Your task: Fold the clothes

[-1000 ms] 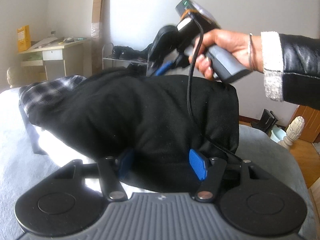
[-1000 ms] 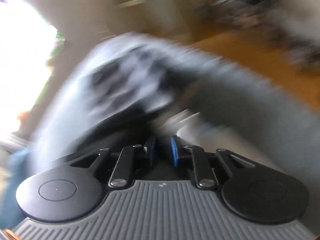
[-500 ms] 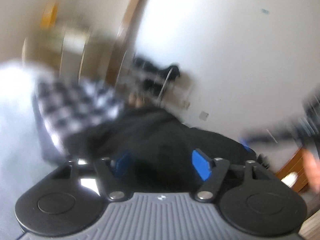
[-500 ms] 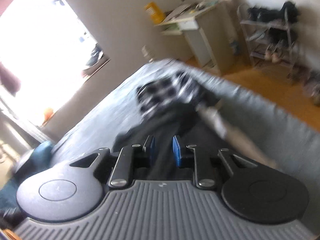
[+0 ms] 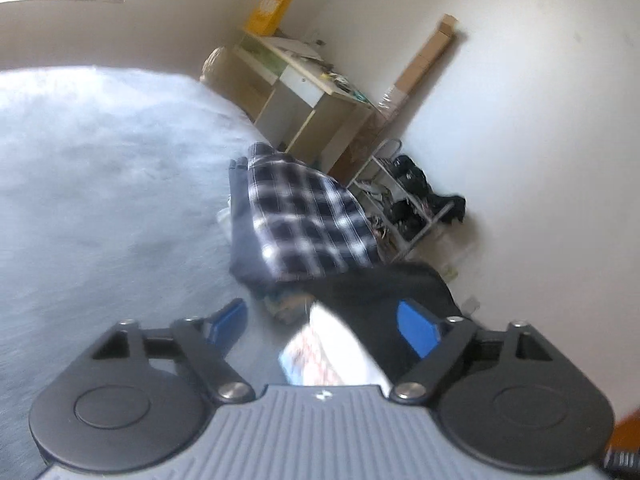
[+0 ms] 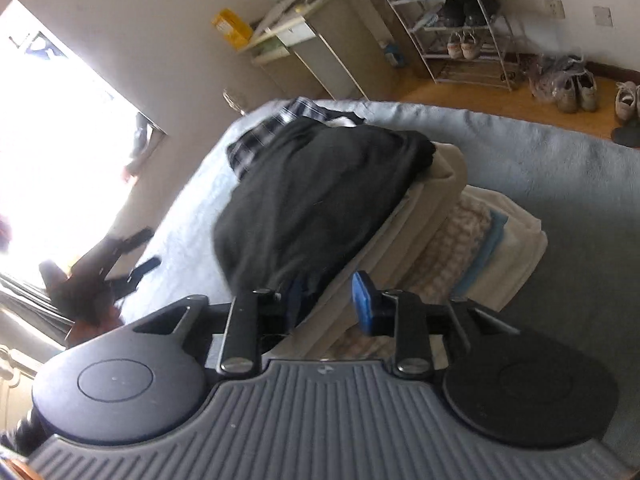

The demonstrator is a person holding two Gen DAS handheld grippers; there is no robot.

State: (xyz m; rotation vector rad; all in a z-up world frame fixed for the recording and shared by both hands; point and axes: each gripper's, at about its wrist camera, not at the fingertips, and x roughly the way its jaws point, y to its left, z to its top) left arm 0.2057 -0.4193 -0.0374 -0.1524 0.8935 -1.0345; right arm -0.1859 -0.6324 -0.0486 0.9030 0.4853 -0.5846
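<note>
The left gripper [image 5: 320,322] has its jaws opening and already wide apart; a white cloth [image 5: 332,354] and the edge of the black garment [image 5: 384,296] lie below the gap, but neither blue pad presses on anything. The right gripper [image 6: 326,300] also has its jaws opening, with a moderate gap between the pads; the near edge of the black garment [image 6: 316,196] shows in that gap, and I cannot tell whether the left pad still touches it.

The black garment lies folded on top of a stack of folded clothes [image 6: 472,240] in beige, cream and light blue, on the grey-blue bed [image 6: 560,160]. A checked shirt [image 5: 304,220] lies just beyond it, toward the far edge of the bed, over a dark blue piece [image 5: 242,240].

Past the bed stand a desk [image 6: 312,40] with a yellow box [image 6: 232,28] and a shoe rack [image 6: 460,28]. In the right wrist view the left gripper appears blurred at the left, near the bright window [image 6: 52,120].
</note>
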